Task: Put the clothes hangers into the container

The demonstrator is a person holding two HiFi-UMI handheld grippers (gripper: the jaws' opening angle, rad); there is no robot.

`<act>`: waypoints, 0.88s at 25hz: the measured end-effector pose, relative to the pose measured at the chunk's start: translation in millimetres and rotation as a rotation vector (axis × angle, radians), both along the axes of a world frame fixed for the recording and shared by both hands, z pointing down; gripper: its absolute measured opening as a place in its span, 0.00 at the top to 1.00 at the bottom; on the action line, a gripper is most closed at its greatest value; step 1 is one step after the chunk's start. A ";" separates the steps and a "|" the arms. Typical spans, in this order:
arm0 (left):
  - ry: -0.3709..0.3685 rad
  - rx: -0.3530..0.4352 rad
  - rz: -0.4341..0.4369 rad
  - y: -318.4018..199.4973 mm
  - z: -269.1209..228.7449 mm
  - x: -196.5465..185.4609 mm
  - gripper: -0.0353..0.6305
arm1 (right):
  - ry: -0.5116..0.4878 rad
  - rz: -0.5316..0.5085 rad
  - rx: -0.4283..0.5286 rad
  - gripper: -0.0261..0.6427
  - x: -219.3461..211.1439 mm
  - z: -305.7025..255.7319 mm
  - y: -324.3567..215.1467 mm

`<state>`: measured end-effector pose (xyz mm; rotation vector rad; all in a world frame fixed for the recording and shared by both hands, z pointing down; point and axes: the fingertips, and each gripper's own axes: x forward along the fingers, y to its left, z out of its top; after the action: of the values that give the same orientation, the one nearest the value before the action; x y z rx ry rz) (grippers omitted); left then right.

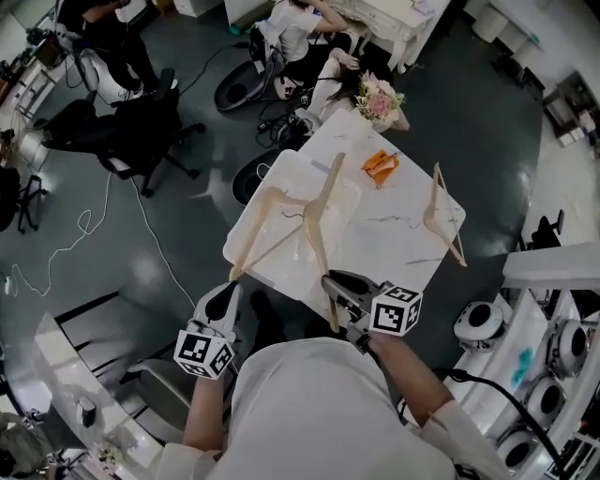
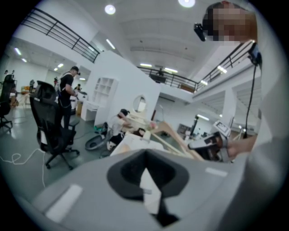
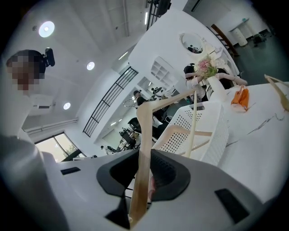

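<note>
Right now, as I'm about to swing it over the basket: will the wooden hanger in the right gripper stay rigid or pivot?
Probably rigid: the wooden hanger shows straight, unbent arms. It may pivot, since the right gripper has its jaws pinching only near one arm's end, with most of the length sticking out. It is likely light, being thin.

A dark grey polished floor (image 1: 141, 244) is catching the overhead glare, and a white cable (image 1: 58, 253) is trailing across it near a black office chair (image 1: 141, 131). White walls (image 2: 122, 76) are rising toward a railed gallery (image 2: 58, 31) — round ceiling lamps (image 2: 109, 9) are glowing above. A white counter (image 1: 394, 234) is standing mid-room; what may be a window (image 3: 63, 146) is letting in daylight.
</note>
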<state>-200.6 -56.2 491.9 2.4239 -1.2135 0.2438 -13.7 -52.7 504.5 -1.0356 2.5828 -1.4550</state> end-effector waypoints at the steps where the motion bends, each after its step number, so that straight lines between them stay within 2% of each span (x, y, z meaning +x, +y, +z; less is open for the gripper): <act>1: 0.001 0.000 -0.002 -1.7 0.4 -6.3 0.94 | -0.013 -0.009 -0.007 0.85 -9.2 -1.6 -0.5; 7: 0.009 -0.001 0.000 -10.0 3.9 -29.7 0.94 | -0.120 -0.038 -0.097 0.85 -52.6 -2.0 2.5; 13: 0.021 -0.020 0.018 -14.9 10.5 -41.3 0.94 | -0.150 -0.027 -0.179 0.85 -68.0 14.2 9.1; 16: 0.019 -0.030 0.040 -17.3 16.1 -45.1 0.94 | -0.161 0.033 -0.257 0.85 -67.9 36.3 1.5; 19: 0.018 -0.035 0.062 -19.0 19.1 -48.8 0.94 | -0.234 0.145 -0.370 0.85 -68.1 54.2 -10.8; 22: 0.013 -0.036 0.078 -21.4 19.4 -54.7 0.94 | -0.273 0.252 -0.414 0.85 -72.1 61.9 -25.3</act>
<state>-255.3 -77.5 511.3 2.4413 -1.1009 0.2704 -85.8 -78.0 566.4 -1.0542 1.9348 -1.9430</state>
